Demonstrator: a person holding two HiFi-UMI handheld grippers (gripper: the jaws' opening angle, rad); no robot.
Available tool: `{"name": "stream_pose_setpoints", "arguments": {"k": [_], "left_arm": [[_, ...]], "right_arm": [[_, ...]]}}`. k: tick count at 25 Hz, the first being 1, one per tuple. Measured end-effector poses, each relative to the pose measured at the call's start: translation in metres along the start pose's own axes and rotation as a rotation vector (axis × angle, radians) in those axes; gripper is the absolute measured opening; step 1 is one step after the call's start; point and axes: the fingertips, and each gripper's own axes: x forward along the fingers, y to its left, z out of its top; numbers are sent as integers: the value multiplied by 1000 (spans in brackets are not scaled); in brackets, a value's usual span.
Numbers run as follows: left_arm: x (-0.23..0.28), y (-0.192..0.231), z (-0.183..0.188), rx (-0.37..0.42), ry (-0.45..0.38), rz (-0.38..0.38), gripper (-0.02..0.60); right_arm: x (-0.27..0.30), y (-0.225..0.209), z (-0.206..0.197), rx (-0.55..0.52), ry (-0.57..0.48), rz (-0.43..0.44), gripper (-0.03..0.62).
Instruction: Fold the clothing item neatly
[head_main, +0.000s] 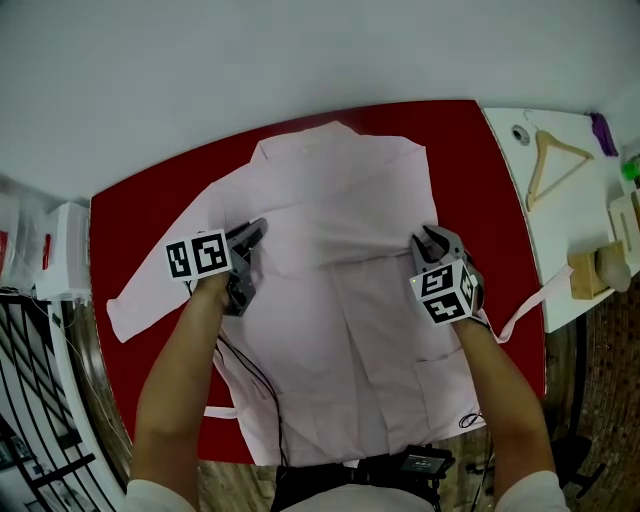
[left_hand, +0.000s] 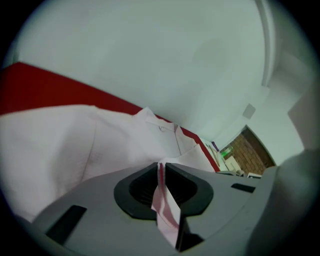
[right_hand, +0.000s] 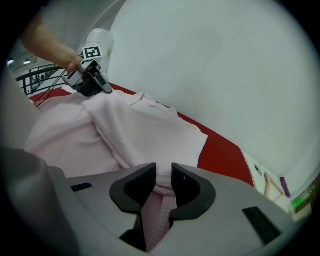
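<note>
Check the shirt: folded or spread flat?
Partly folded: left gripper and right gripper pinch a crease across the shirt; one sleeve lies spread out.

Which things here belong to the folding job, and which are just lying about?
Job in hand: pale pink fabric garment, spread on the red tabletop; left tool and right tool, each clamped on a fold of it.
Lying about: wooden clothes hanger and light wooden block, both on the white side table.
</note>
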Motion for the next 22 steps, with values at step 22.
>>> {"name": "stream_pose_setpoints", "arguments": {"k": [22], "left_arm": [[-14, -40, -112, -29, 223, 1, 29]], "right_arm": [[3, -1, -3, 22, -9, 11, 101]]}}
